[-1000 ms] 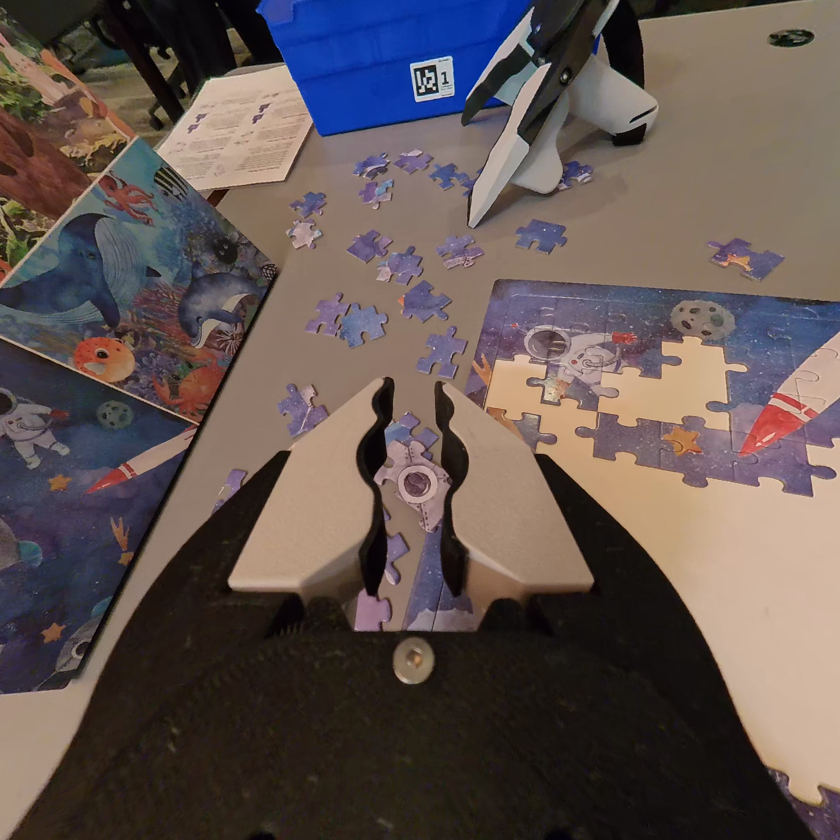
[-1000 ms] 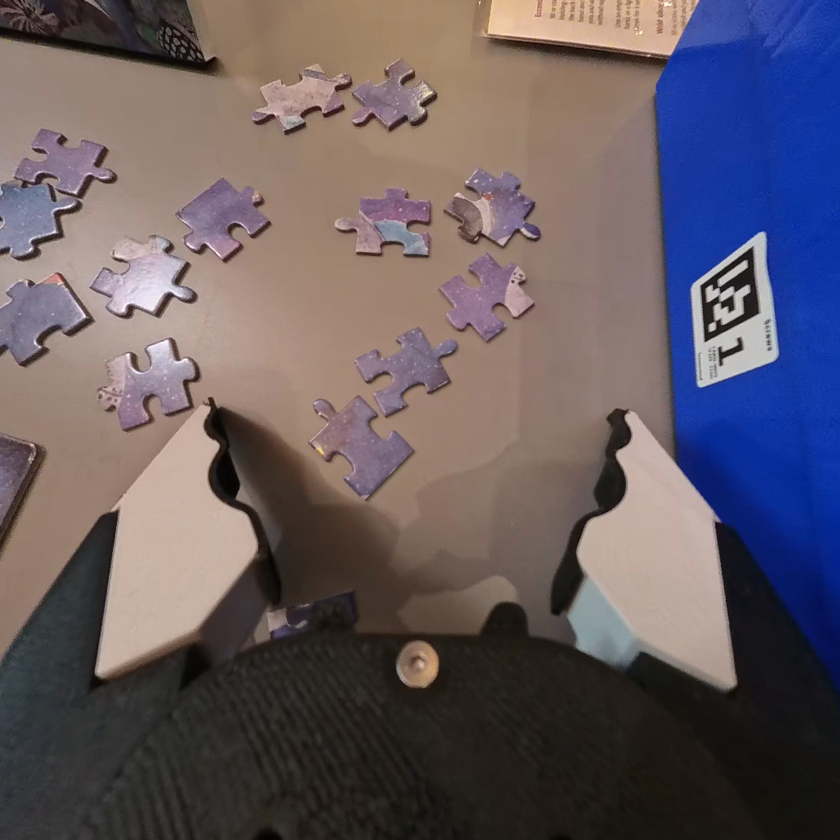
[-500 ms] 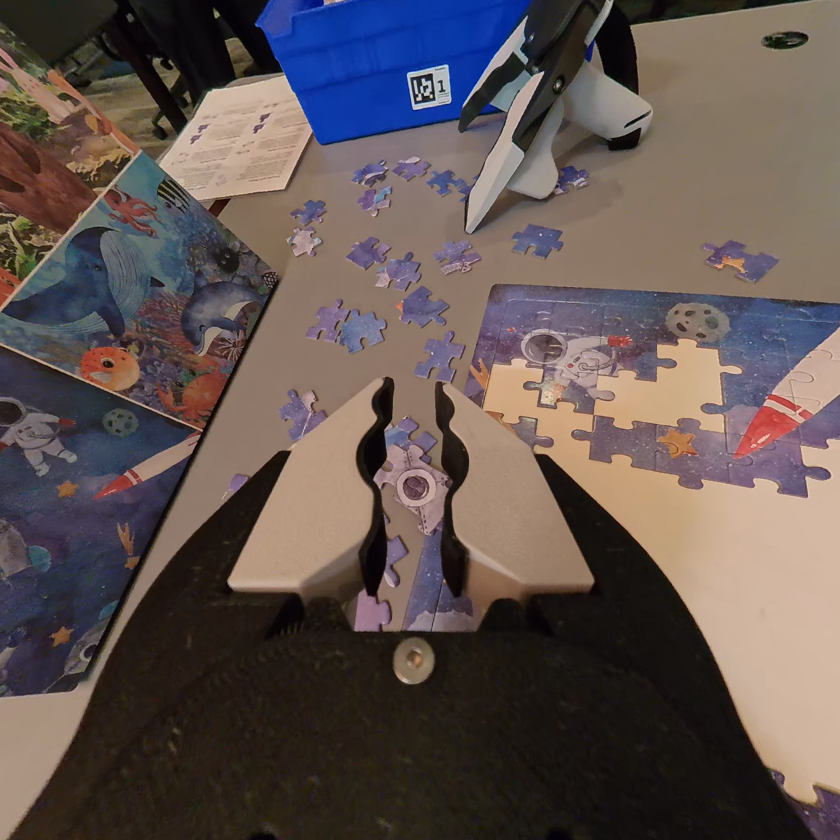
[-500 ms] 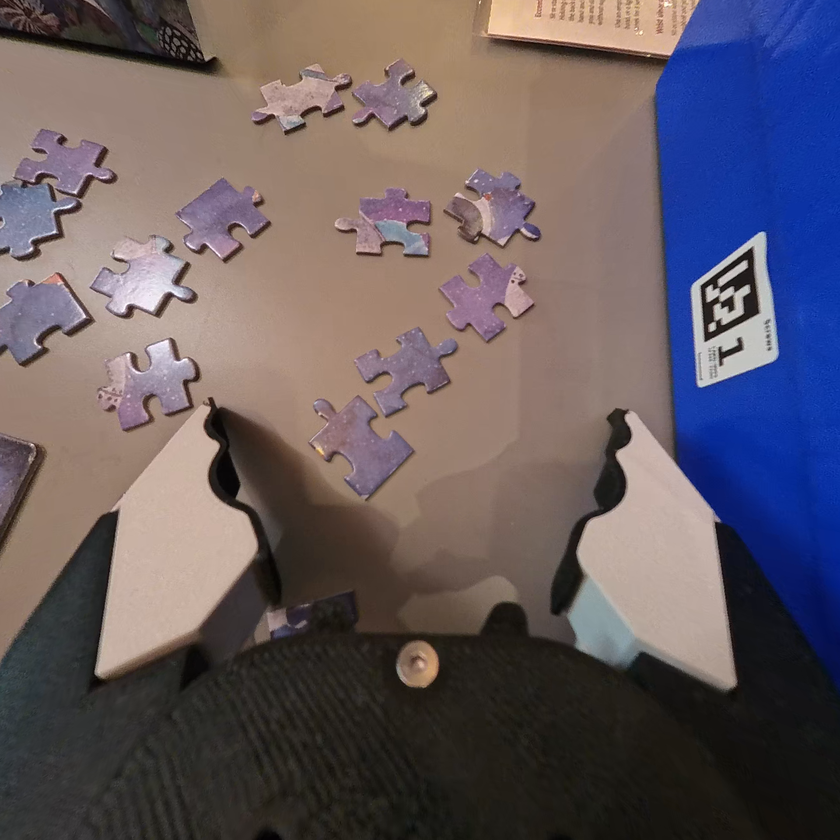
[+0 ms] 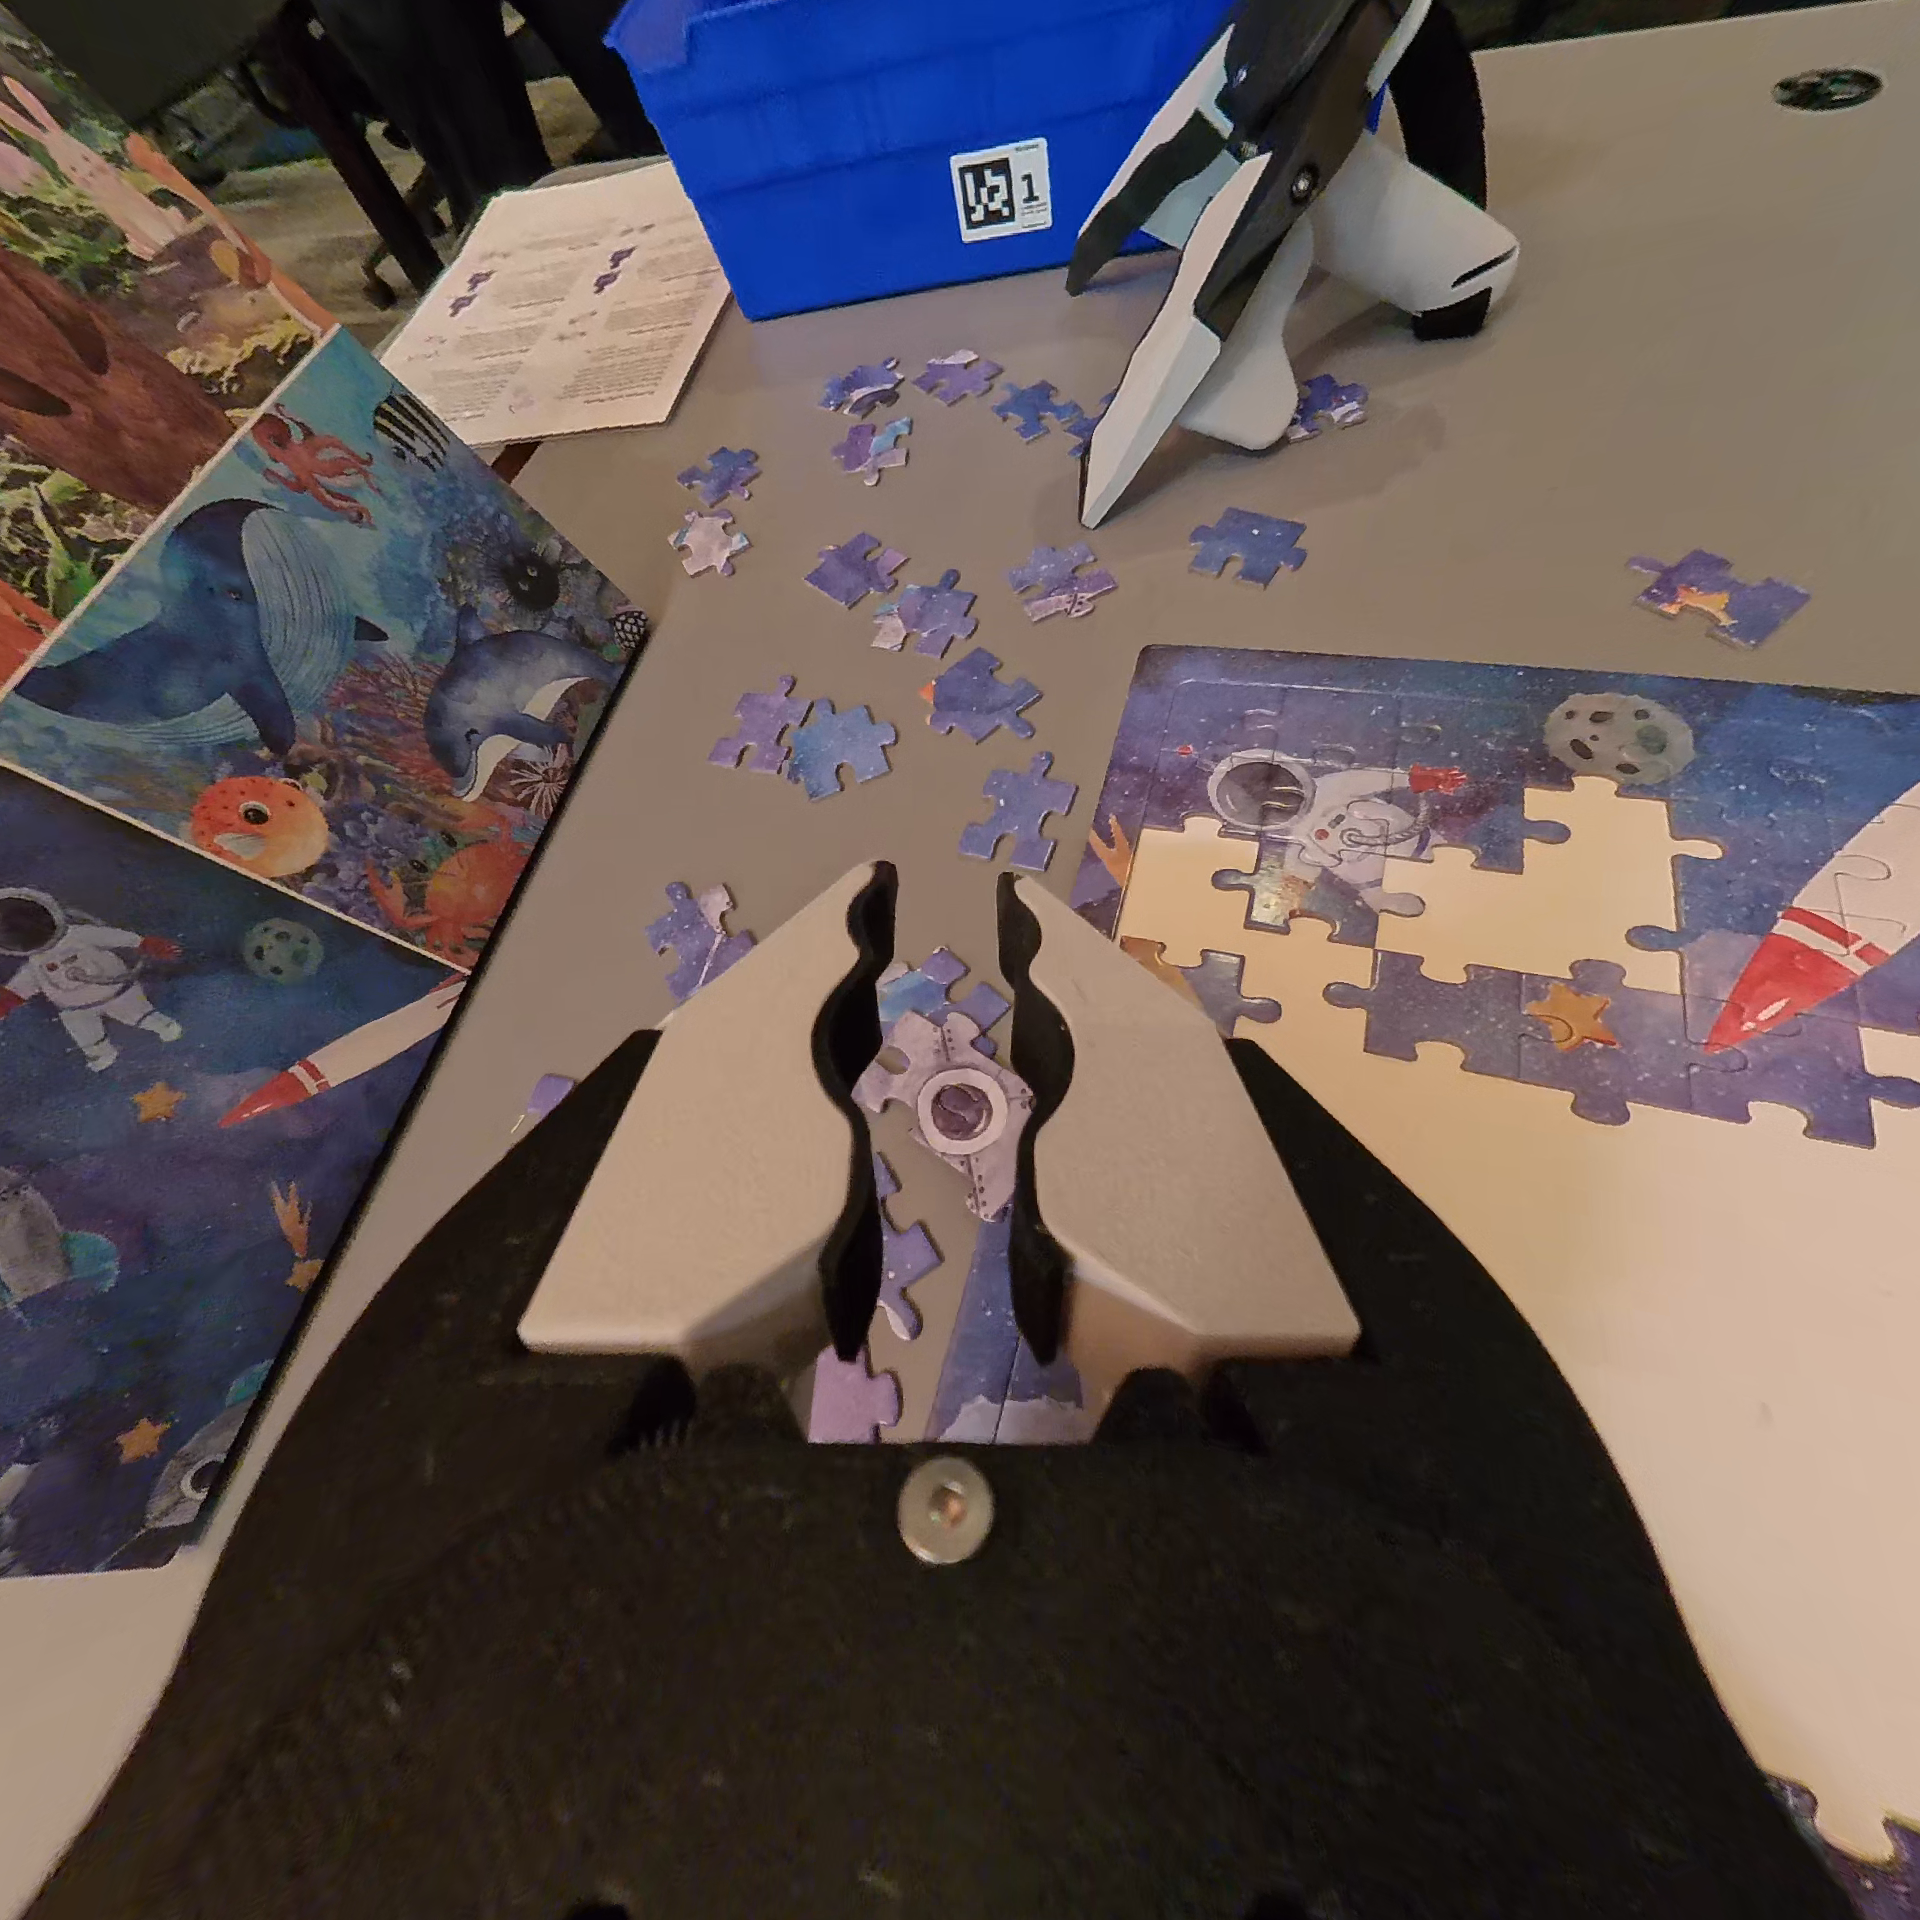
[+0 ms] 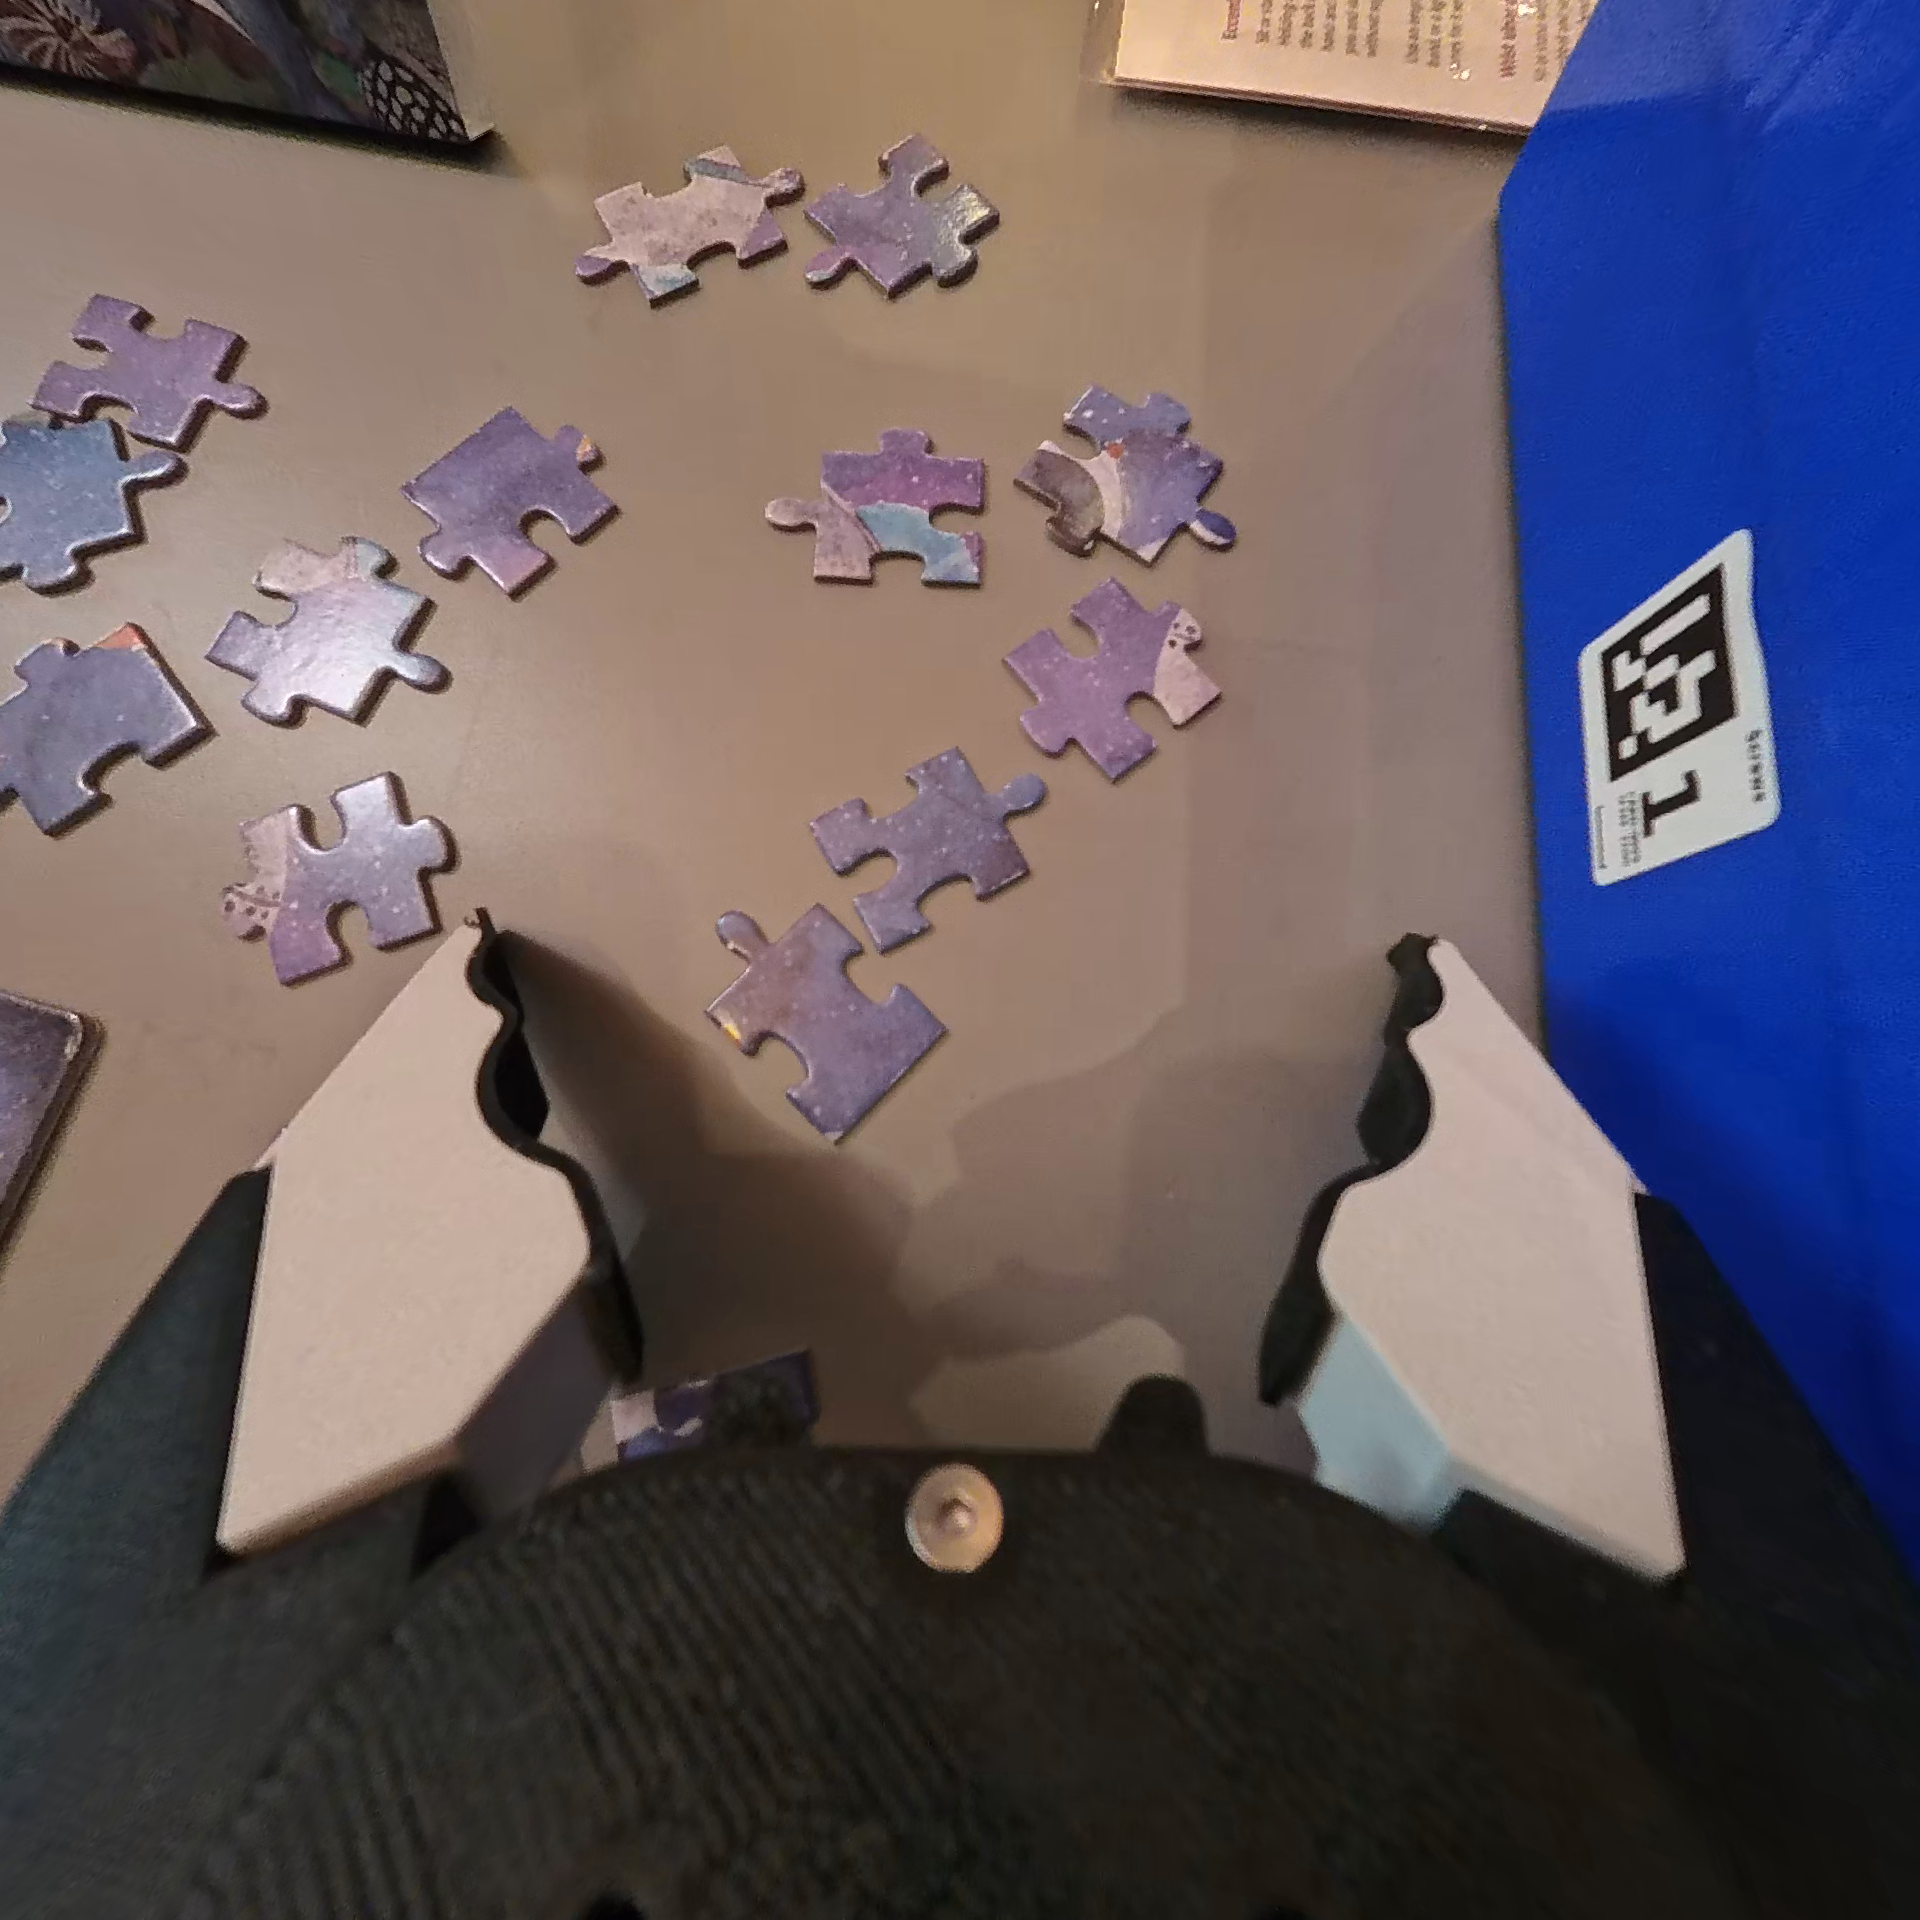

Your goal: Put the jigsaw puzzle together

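the left gripper (image 5: pixel 945 904) pinches a pale lilac puzzle piece with a round porthole (image 5: pixel 951 1117) between its black pads, held above the grey table (image 5: pixel 1558 436). right of it lies the half-built space puzzle (image 5: pixel 1475 727) on its cream tray; to the left, picture boards with a whale (image 5: pixel 239 623). far off stand a blue bin (image 5: pixel 883 135) and a printed sheet (image 5: pixel 571 332), and only this view shows chair legs on carpet beyond the table. the right gripper (image 6: pixel 951 930) is spread wide and bare, low over loose purple pieces (image 6: pixel 821 1018), tight beside the bin's wall (image 6: pixel 1714 416); its view alone shows those pieces close.
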### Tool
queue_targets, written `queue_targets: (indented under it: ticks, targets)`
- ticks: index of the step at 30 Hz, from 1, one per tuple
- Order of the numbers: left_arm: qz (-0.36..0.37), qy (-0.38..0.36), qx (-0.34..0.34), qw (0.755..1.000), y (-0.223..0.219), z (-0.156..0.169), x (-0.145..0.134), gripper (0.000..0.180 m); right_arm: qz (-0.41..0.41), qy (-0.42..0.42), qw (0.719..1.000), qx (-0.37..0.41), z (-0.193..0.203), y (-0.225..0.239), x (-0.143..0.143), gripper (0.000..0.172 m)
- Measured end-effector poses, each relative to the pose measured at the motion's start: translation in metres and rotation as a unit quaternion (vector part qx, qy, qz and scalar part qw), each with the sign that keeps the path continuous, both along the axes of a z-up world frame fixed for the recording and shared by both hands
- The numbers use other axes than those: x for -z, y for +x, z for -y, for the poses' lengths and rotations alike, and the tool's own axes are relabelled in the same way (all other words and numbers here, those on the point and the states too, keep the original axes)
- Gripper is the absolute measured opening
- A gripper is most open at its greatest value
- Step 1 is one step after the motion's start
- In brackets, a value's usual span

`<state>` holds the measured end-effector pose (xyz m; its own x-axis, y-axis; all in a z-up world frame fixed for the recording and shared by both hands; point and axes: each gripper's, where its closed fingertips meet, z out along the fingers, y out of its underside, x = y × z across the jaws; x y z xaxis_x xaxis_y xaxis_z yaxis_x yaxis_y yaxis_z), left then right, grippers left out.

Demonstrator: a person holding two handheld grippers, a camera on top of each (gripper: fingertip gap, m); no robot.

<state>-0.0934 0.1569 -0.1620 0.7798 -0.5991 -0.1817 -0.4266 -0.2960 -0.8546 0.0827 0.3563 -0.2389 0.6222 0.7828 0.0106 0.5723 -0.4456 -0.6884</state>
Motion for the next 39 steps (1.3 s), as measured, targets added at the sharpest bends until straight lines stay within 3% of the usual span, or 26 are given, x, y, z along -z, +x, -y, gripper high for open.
queue_targets:
  ticks: [28, 39]
  targets:
    - [0.016, -0.001, -0.019, 1.0, -0.011, -0.003, -0.002, 0.018, 0.0, 0.0, 1.0, -0.019, -0.001, -0.001, 0.0, 0.159]
    - [0.011, 0.001, -0.018, 1.0, -0.009, -0.002, -0.003, 0.018, -0.001, 0.002, 0.998, -0.067, -0.004, -0.007, -0.002, 0.158]
